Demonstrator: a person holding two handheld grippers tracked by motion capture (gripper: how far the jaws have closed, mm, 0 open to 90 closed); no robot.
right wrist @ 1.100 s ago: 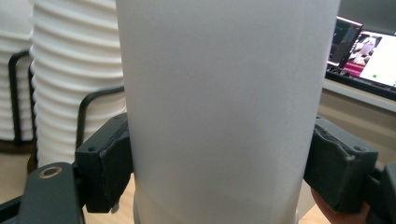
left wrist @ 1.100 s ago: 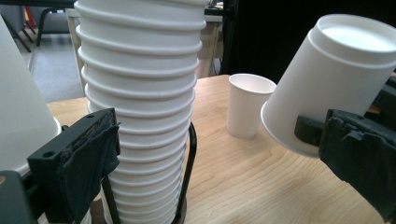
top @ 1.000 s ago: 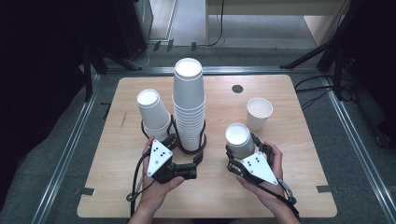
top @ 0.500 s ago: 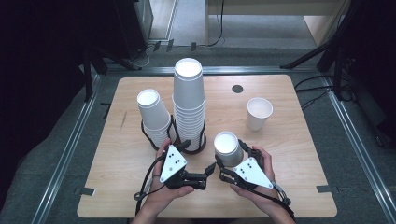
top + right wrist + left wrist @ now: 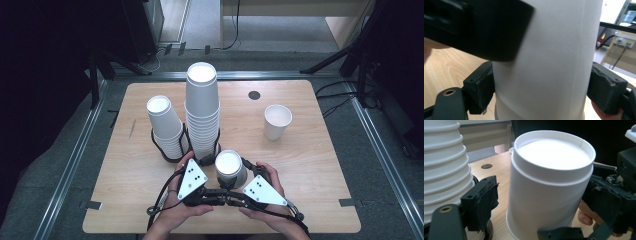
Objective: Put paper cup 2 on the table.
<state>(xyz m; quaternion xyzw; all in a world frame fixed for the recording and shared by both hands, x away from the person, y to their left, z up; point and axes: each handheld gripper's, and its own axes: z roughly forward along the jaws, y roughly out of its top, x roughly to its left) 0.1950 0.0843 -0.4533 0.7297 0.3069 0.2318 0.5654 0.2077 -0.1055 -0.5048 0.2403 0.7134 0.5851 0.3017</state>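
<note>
On the light wooden table (image 5: 310,165), an upside-down white paper cup (image 5: 229,168) sits near the front edge, between the person's two hands. The right gripper (image 5: 239,176) grasps this cup: in the right gripper view its two black jaws press against either side of the cup's white wall (image 5: 549,62). The left gripper (image 5: 207,172) comes in from the cup's left. In the left gripper view the cup (image 5: 549,185) stands between its jaws, with a clear gap at the left jaw, so its fingers are released around the cup, not clamped. The other gripper's black body shows at the right edge of that view.

Just behind the held cup rises a tall stack of inverted white paper cups (image 5: 202,112), and to the left of that a shorter stack of the same cups (image 5: 165,127). Black cable loops lie at their bases. A single upright white paper cup (image 5: 277,121) stands well apart on the far right, near a small dark round hole (image 5: 254,95) in the tabletop.
</note>
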